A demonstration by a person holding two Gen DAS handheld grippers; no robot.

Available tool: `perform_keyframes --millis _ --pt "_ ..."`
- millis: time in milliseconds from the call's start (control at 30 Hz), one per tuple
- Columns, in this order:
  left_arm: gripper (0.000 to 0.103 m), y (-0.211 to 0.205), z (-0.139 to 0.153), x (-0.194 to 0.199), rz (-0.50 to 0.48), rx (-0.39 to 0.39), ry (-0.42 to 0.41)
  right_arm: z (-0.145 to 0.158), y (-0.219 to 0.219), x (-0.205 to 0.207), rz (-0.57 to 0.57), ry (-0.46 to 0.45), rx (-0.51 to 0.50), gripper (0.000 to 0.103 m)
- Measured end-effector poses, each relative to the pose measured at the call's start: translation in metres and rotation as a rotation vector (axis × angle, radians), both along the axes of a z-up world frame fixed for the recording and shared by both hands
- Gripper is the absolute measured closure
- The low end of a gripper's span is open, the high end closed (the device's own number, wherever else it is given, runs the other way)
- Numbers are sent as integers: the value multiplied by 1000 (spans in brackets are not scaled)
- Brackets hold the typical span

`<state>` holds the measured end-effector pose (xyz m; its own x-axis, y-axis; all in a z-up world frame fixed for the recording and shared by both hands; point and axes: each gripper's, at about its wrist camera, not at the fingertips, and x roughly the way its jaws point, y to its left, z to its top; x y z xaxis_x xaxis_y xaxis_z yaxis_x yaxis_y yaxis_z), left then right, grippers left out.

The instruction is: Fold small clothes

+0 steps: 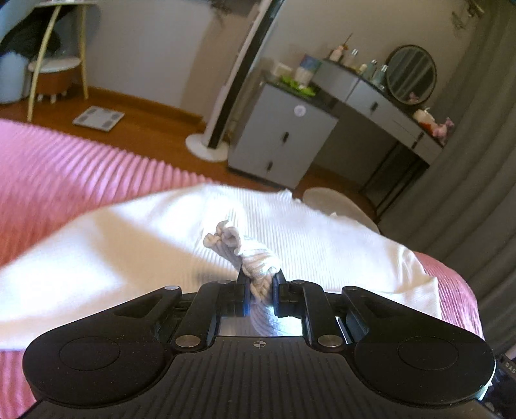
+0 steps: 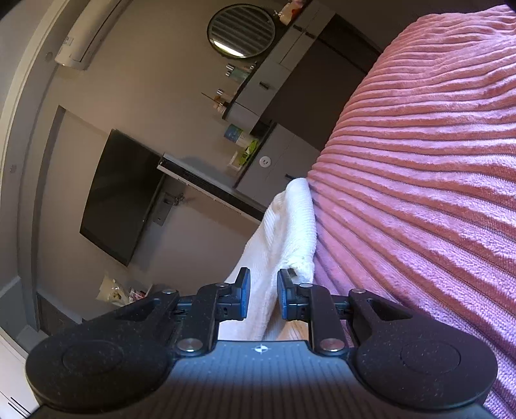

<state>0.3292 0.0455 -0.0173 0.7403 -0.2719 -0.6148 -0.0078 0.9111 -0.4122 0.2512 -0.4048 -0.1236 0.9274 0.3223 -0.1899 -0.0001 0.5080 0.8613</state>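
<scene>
A: Report illumination, left wrist view.
B: Warm daylight strikes the white ribbed garment (image 1: 135, 245), which overexposes near the bedspread's (image 1: 64, 167) left edge. Motion blur softens both.

A: Right wrist view?
B: Dimmer. The round mirror (image 2: 241, 30) shows glare. Fisheye distortion bends the walls; the gripper body lies in shadow.

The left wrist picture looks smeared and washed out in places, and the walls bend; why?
Left wrist view: white ribbed knit garment overexposed, pink ribbed blanket motion-blurred. Both views: fisheye bends grey wall lines; right one sharper.
</scene>
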Motion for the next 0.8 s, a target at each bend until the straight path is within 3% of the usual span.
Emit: perform_keyframes --millis 233,400,500,600,667,800 --pt "88 6 -6 3 -4 -45 15 -6 16 9 68 13 -21 84" --pt "88 8 -4 3 -13 -110 39 -10 18 12 2 118 -152 87" --pt "86 14 0 1 -1 -181 37 -8 19 11 -2 125 -176 90" --pt "69 16 6 1 3 -178 22 -6 22 10 0 121 -208 90" --pt "52 19 9 -2 9 -169 12 -6 21 9 1 121 -206 90" --pt "44 28 5 -7 30 -165 31 -6 20 8 3 121 -202 89"
